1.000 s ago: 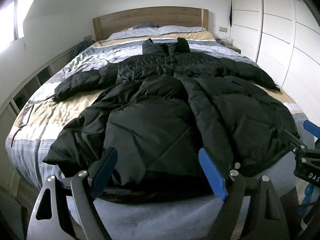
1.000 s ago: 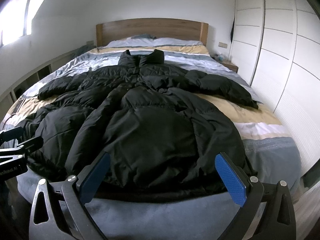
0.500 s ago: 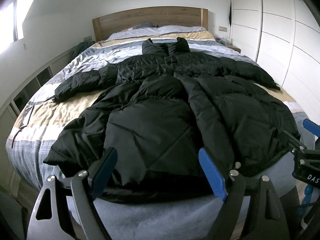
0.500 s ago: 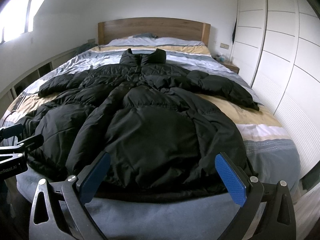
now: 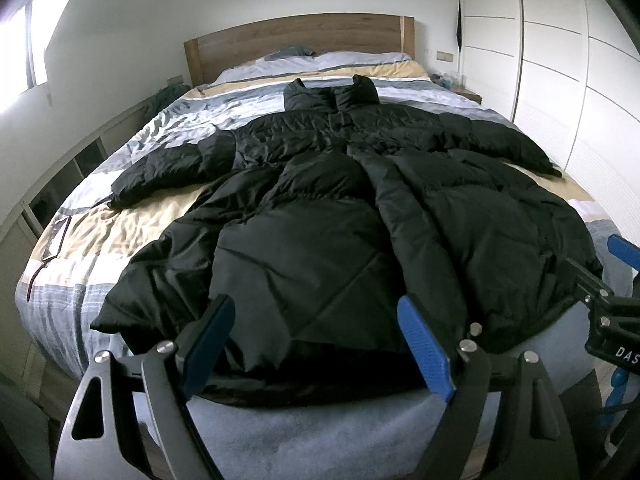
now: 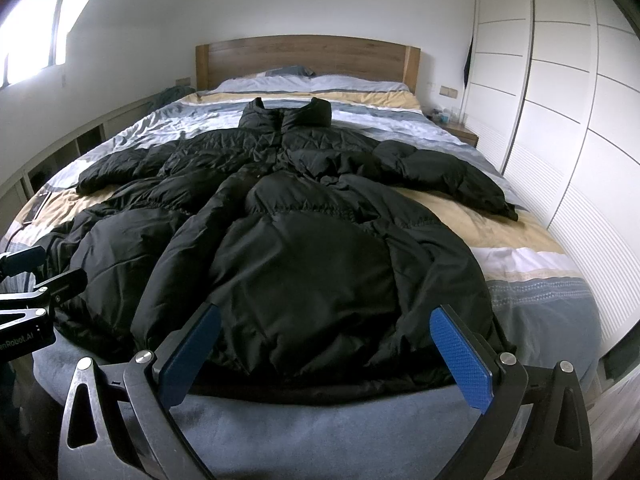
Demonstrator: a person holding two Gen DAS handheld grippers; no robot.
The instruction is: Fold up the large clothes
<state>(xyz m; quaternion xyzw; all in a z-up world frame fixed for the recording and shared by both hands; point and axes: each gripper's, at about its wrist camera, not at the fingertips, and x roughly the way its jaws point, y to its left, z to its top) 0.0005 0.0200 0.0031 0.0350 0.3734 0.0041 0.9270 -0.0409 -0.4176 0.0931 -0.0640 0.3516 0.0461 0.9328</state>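
Both views bed-foot, facing headboard

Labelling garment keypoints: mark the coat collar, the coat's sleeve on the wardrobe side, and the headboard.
coat collar (image 6: pixel 286 117): right wrist view, middle of the upright collar.
wardrobe-side sleeve (image 6: pixel 452 180): right wrist view, mid-length of the sleeve.
headboard (image 5: pixel 300 38): left wrist view, centre of the wooden panel.

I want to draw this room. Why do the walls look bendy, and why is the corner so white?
Left wrist view: the fisheye lens curves the wardrobe lines, and the window glares white. Right wrist view: same bending, window washed out, the black coat quite dark, picture corners black.
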